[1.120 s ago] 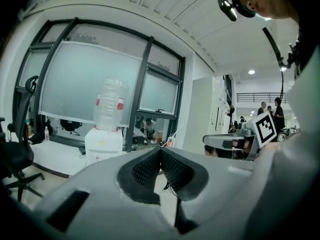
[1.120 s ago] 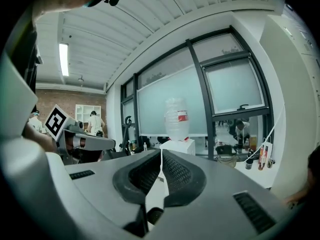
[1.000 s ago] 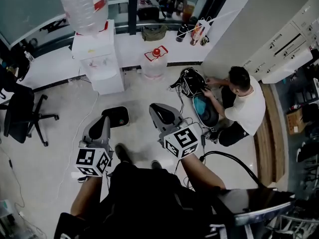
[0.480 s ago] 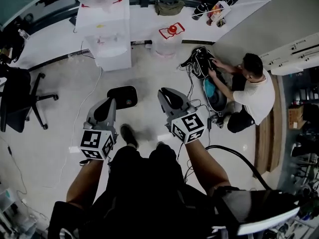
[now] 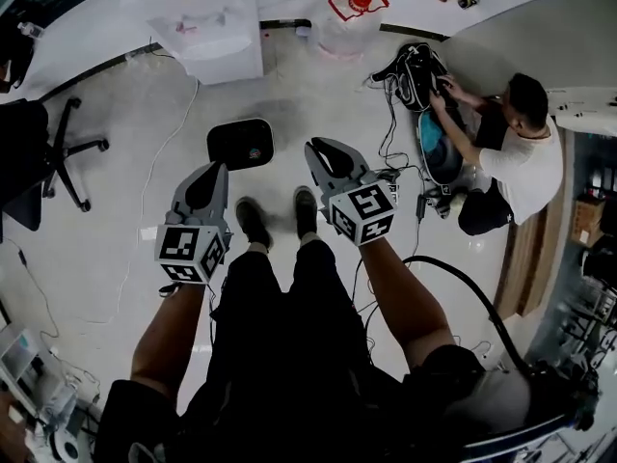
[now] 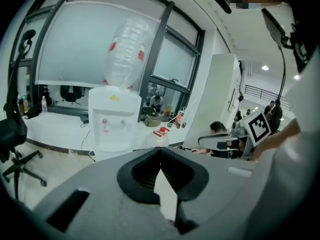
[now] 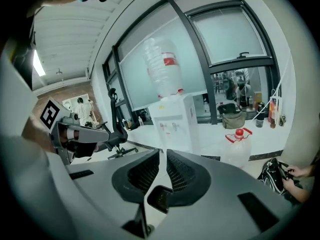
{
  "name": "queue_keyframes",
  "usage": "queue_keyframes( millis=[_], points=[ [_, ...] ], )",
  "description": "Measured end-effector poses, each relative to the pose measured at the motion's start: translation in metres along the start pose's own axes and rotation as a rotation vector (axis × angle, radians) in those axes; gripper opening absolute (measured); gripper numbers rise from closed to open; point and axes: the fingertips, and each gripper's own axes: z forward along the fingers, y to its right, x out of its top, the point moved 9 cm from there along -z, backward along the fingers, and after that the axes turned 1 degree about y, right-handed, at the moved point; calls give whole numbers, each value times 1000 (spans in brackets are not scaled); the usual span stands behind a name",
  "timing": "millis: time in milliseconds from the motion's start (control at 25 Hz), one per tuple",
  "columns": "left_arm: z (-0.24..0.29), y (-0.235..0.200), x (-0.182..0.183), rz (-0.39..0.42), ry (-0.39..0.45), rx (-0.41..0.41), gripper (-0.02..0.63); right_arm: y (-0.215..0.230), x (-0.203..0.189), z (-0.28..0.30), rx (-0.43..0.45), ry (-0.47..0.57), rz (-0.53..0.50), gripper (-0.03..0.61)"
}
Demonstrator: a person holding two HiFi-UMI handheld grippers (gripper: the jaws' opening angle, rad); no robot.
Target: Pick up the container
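The container, a clear plastic jug with a red cap and handle [image 5: 355, 13], stands on the floor by the far wall, well ahead of both grippers. It also shows in the left gripper view [image 6: 161, 132] and the right gripper view [image 7: 239, 145]. My left gripper [image 5: 214, 170] is held in the air over the floor, shut and empty. My right gripper [image 5: 319, 149] hangs beside it, also shut with nothing between its jaws. Both point forward and somewhat down, toward the wall.
A white water dispenser [image 5: 207, 27] with an upturned bottle stands left of the jug. A black flat pad [image 5: 241, 143] lies on the floor just ahead of my feet. An office chair [image 5: 43, 152] is at the left. A person [image 5: 516, 167] crouches by a bag at the right, with cables [image 5: 453, 283] nearby.
Both grippers have come down toward the floor. The head view has tipped downward, so the dispenser and jug now sit at the top edge.
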Motion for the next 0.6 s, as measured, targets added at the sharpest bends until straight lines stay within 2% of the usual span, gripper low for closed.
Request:
queue_keyframes(
  millis=[320, 440, 600],
  points=[
    [58, -15, -70, -81, -98, 55, 9, 50, -81, 61, 16, -90, 50, 9],
    [78, -31, -98, -81, -111, 80, 9, 66, -119, 82, 12, -141, 70, 9],
    [98, -54, -133, -122, -134, 126, 9, 78, -164, 105, 2, -197, 87, 11]
  ],
)
